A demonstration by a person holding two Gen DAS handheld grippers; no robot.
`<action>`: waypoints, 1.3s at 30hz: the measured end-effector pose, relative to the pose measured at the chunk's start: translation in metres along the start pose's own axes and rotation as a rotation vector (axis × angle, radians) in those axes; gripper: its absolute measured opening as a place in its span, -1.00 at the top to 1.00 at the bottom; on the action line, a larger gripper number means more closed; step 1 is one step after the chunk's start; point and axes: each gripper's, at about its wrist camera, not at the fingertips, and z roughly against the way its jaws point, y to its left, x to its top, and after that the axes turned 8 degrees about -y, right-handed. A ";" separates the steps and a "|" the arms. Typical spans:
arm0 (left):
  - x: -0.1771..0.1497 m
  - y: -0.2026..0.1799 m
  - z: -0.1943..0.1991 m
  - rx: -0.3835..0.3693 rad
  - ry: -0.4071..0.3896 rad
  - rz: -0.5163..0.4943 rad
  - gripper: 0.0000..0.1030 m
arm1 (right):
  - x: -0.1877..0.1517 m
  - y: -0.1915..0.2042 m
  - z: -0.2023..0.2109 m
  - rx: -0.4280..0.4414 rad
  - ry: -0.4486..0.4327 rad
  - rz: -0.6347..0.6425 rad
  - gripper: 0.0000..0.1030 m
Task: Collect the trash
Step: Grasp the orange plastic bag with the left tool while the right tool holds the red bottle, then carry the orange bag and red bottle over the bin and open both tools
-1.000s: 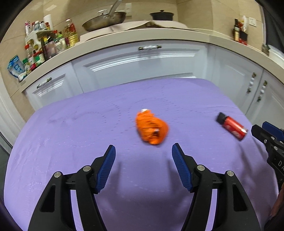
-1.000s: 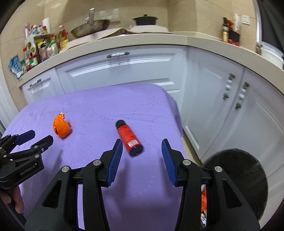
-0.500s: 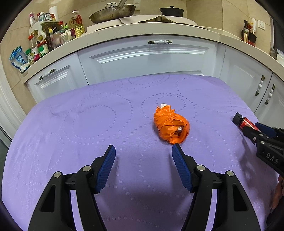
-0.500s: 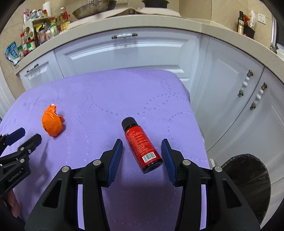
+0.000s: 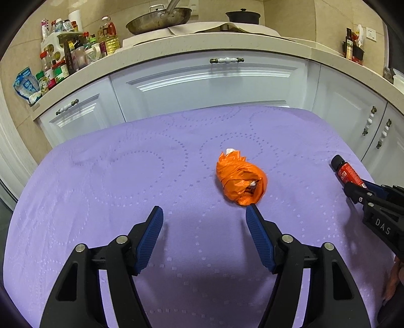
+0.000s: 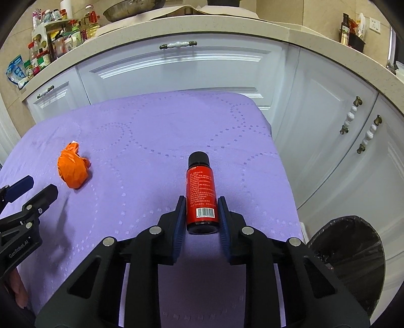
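A small red bottle point(image 6: 201, 193) with a black cap lies on the purple table cloth point(image 6: 151, 141), and my right gripper point(image 6: 201, 201) is shut on its base end. The bottle also shows at the right edge of the left wrist view point(image 5: 347, 172). A crumpled orange plastic bag point(image 5: 240, 180) lies mid-table, just beyond and right of my left gripper point(image 5: 204, 214), which is open and empty. The bag also shows in the right wrist view point(image 6: 73, 169).
A black trash bin point(image 6: 353, 260) stands on the floor right of the table. White cabinets point(image 5: 209, 83) and a counter with jars and a pan point(image 5: 159, 19) run behind the table. The table's right edge point(image 6: 285, 176) is close to the bottle.
My right gripper moved forward around the red bottle and shut on it. My left gripper drew nearer to the orange bag, still open.
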 end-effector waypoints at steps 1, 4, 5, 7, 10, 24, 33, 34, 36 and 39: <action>0.001 -0.001 0.001 0.001 -0.003 -0.002 -0.32 | 0.000 0.000 0.001 -0.001 -0.001 -0.001 0.54; 0.002 -0.004 0.000 0.001 -0.006 -0.010 -0.32 | -0.001 -0.002 0.003 -0.004 -0.007 -0.008 0.54; 0.003 -0.004 0.000 0.000 -0.004 -0.011 -0.32 | -0.002 -0.003 0.004 -0.006 -0.008 -0.011 0.54; 0.003 -0.005 -0.001 0.001 -0.003 -0.013 -0.32 | -0.002 -0.005 0.005 -0.012 -0.009 -0.016 0.54; 0.003 -0.009 0.000 0.000 -0.005 -0.018 -0.32 | -0.003 -0.007 0.007 -0.016 -0.014 -0.025 0.54; 0.018 -0.027 -0.028 0.022 0.009 -0.046 -0.35 | -0.004 -0.013 0.009 0.001 -0.024 -0.051 0.54; 0.017 -0.027 -0.041 0.004 0.059 -0.037 0.15 | -0.004 -0.012 0.009 0.006 -0.026 -0.052 0.54; 0.017 -0.026 -0.040 -0.001 0.057 -0.031 0.16 | -0.005 -0.012 0.009 0.006 -0.027 -0.051 0.54; 0.016 -0.023 -0.039 -0.004 0.055 -0.021 0.18 | -0.005 -0.011 0.010 0.004 -0.028 -0.051 0.54; 0.015 -0.018 -0.036 -0.010 0.049 -0.013 0.20 | -0.005 -0.011 0.010 0.003 -0.029 -0.051 0.54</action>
